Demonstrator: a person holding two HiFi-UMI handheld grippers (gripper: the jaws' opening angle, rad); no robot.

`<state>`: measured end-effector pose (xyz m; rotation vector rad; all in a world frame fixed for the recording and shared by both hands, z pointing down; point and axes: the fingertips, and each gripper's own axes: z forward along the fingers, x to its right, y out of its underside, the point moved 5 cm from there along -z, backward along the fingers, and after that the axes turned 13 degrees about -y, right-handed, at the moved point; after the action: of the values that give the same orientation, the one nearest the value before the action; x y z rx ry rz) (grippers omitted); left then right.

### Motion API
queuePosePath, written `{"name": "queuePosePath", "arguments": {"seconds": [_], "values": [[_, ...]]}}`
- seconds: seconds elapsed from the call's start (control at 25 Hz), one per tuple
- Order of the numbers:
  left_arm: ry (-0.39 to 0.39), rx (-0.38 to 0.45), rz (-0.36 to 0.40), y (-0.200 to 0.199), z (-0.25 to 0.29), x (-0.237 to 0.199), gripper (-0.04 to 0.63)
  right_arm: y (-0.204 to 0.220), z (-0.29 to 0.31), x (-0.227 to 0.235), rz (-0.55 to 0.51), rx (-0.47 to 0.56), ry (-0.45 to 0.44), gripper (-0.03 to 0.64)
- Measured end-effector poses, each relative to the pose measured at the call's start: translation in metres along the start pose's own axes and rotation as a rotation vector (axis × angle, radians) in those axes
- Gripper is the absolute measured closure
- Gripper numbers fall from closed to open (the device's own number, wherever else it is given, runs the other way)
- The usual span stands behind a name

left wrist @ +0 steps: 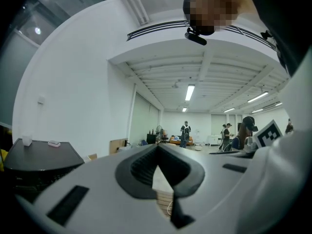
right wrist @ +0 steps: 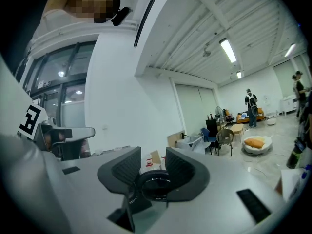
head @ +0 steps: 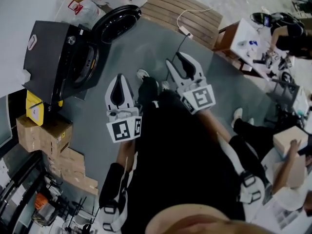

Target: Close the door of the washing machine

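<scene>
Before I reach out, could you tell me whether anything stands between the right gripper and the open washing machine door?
Nothing visible does: only bare grey floor lies between the right gripper and the open door, and the door shows through its parted jaws.

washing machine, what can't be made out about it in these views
Head view: the washing machine drum behind the open door is too dark to see inside; panel markings too small.
Left gripper view: the left gripper body hides nearly all but the machine's top, at the left edge.
Right gripper view: the right gripper jaws cover the door's sides; hinge hidden.
</scene>
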<state>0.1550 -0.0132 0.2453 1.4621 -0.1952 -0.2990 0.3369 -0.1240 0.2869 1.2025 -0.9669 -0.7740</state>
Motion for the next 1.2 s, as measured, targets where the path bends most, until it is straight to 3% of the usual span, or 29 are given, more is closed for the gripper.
{"name": "queuePosePath", "arguments": {"seconds": [0.36, 0.8, 1.2], "values": [[-0.015, -0.007, -0.026, -0.002, 0.100, -0.034, 0.591, -0.006, 0.094, 0.055, -0.023, -0.038, -0.022, 0.470], [-0.012, -0.036, -0.036, -0.007, 0.207, -0.081, 0.591, -0.004, 0.221, 0.120, -0.046, -0.184, -0.096, 0.471], [-0.110, -0.095, -0.049, 0.004, 0.284, -0.058, 0.591, 0.023, 0.298, 0.216, -0.070, -0.328, -0.225, 0.471]]}}
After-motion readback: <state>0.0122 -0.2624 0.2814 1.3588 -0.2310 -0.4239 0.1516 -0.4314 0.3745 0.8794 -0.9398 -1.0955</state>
